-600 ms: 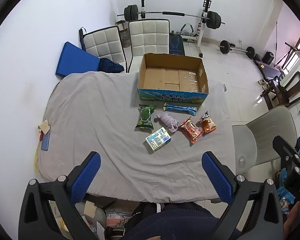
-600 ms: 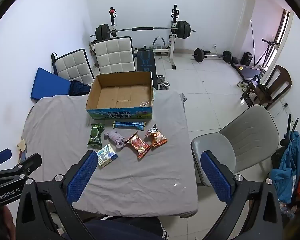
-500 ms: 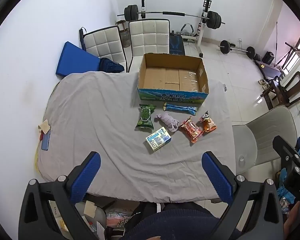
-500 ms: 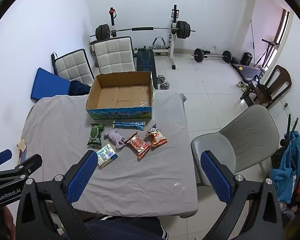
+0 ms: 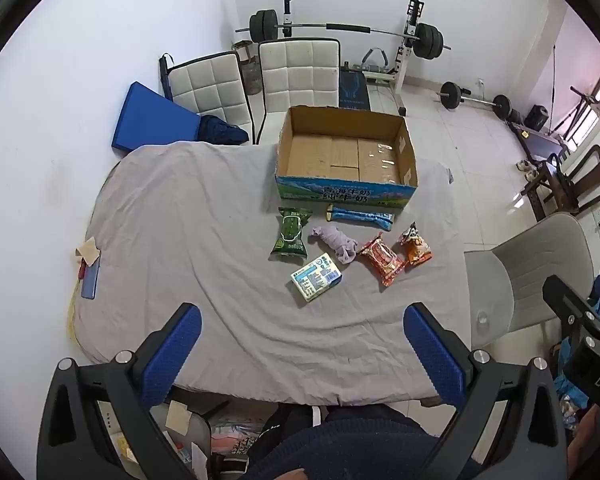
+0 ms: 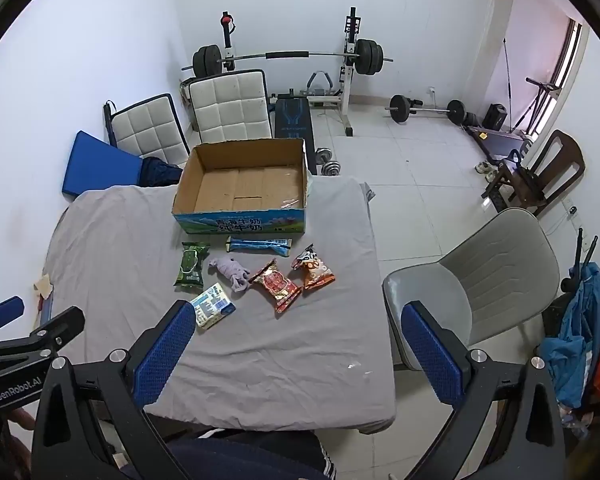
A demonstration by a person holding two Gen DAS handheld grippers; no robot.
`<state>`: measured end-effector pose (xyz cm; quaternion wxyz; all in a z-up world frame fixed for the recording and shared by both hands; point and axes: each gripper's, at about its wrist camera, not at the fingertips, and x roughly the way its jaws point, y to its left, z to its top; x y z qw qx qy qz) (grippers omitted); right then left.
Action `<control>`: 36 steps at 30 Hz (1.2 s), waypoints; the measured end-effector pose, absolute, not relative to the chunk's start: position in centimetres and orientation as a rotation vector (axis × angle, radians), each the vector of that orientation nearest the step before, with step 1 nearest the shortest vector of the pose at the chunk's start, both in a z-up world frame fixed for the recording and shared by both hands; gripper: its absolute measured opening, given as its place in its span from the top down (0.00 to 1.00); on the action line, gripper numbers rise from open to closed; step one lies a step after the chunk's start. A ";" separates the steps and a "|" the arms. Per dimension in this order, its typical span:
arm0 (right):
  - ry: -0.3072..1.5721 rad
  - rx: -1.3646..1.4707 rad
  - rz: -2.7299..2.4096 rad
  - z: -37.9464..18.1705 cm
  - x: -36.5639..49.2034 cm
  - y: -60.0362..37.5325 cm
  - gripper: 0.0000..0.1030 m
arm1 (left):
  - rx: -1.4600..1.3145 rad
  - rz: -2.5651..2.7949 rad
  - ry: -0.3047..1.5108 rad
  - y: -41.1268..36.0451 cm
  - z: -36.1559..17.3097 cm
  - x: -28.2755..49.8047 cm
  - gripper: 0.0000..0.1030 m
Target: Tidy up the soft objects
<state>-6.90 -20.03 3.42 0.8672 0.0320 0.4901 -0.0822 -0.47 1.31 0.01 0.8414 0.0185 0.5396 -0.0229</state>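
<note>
- we see the cardboard box (image 5: 346, 156) holding nothing, chinese print on its front.
- our left gripper (image 5: 300, 354) and right gripper (image 6: 296, 350) gape, grasping nothing.

white walls (image 6: 100, 40), tiled floor (image 6: 420, 168), perhaps gym

Ahead of our left hand-held gripper (image 5: 300, 354), six soft items lie on the grey-sheeted bench (image 5: 180, 220); behind them stands the open cardboard box (image 5: 346, 156). The green packet (image 5: 290, 233) lies leftmost, the orange packet (image 5: 417, 246) rightmost.
</note>
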 end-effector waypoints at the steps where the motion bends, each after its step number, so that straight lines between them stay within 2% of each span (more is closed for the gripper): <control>1: 1.025 0.065 -0.173 3.2 -7.0 -19.9 0.00 | 0.053 -0.042 1.134 0.6 -0.2 -0.4 0.00; 36: 0.985 0.061 -0.161 3.7 -6.9 -20.4 0.00 | 0.049 -0.035 1.079 -0.3 1.3 0.2 0.00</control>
